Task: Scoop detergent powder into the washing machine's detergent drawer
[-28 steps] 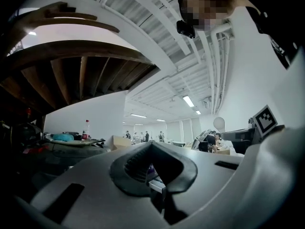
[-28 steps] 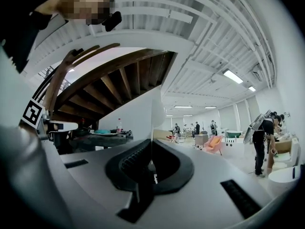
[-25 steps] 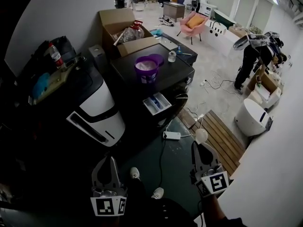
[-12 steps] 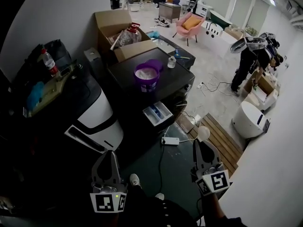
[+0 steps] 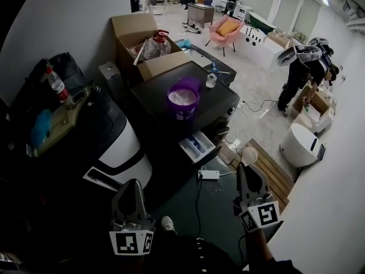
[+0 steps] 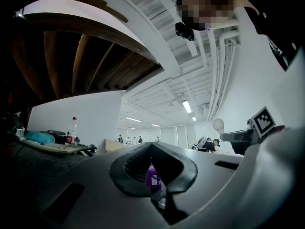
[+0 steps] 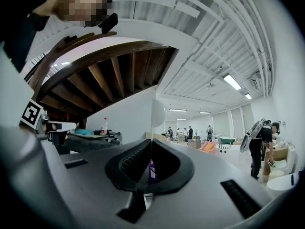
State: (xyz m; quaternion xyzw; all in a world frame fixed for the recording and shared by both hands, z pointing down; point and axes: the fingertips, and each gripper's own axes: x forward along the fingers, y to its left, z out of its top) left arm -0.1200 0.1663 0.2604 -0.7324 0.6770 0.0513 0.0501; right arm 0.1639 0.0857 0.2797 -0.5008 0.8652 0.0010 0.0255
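My right gripper [image 5: 246,169] pinches a white scoop [image 5: 249,155]; my left gripper [image 5: 133,182] is closed on nothing. Farther off, a purple detergent tub [image 5: 183,100] stands on the washing machine [image 5: 219,99], its detergent drawer [image 5: 198,146] open.
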